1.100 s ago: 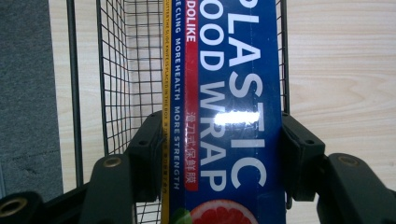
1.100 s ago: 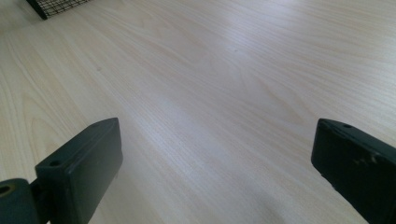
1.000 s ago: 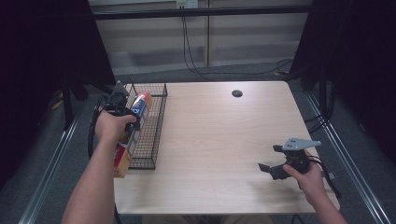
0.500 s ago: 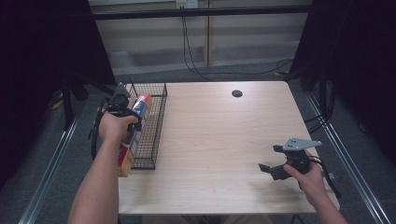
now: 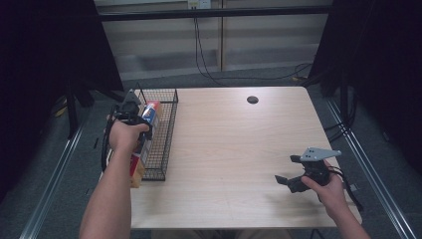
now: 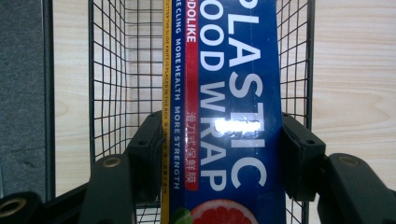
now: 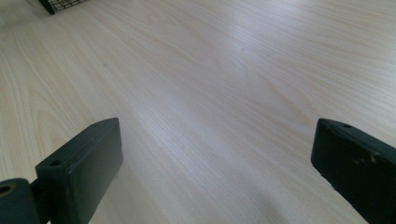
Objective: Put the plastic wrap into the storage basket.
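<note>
A long blue box of plastic food wrap (image 5: 152, 113) with red and yellow sides lies lengthwise in the black wire basket (image 5: 165, 144) at the table's left edge. In the left gripper view the box (image 6: 233, 116) runs up between the two black jaws, whose pads press on both its sides, with the basket mesh (image 6: 126, 70) beneath. My left gripper (image 5: 130, 112) is shut on it. My right gripper (image 5: 287, 181) hovers open low over bare wood near the front right corner. Nothing lies between its jaws (image 7: 215, 149).
The light wooden table (image 5: 234, 144) has a small dark round hole (image 5: 252, 99) near its back edge. A basket corner (image 7: 60, 4) peeks in at the top left of the right gripper view. Metal rails (image 5: 370, 174) run along both sides, and cables lie on the floor behind.
My left hand with the box has drifted slightly toward the near side over the basket. The right gripper has stayed in place.
</note>
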A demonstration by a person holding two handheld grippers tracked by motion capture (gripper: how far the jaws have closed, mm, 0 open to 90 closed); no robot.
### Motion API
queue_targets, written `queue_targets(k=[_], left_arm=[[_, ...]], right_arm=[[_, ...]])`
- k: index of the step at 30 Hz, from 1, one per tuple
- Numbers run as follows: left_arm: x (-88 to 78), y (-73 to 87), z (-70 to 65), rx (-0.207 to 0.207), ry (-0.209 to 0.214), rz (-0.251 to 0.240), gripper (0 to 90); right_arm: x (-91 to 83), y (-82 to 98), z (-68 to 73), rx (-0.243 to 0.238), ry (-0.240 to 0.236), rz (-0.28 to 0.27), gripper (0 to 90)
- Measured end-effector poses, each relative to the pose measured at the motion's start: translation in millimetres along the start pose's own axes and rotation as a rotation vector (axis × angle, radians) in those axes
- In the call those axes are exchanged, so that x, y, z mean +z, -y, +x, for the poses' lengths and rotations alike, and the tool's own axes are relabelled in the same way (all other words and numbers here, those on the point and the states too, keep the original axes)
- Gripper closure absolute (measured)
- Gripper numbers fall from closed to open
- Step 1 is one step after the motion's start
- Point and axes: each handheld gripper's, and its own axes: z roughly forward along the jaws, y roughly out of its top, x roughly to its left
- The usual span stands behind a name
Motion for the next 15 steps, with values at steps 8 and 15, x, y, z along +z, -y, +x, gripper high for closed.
queue_targets(k=[8, 15], left_arm=[[4.1, -1.8, -1.9, -0.003, 0.0, 0.006, 42.8], [6.0, -3.6, -0.6, -0.015, 0.008, 0.014, 42.8]], right_arm=[[-0.3, -0.3, 0.4, -0.003, 0.003, -0.002, 1.9], [-0.2, -0.3, 0.2, -0.006, 0.002, 0.002, 1.9]])
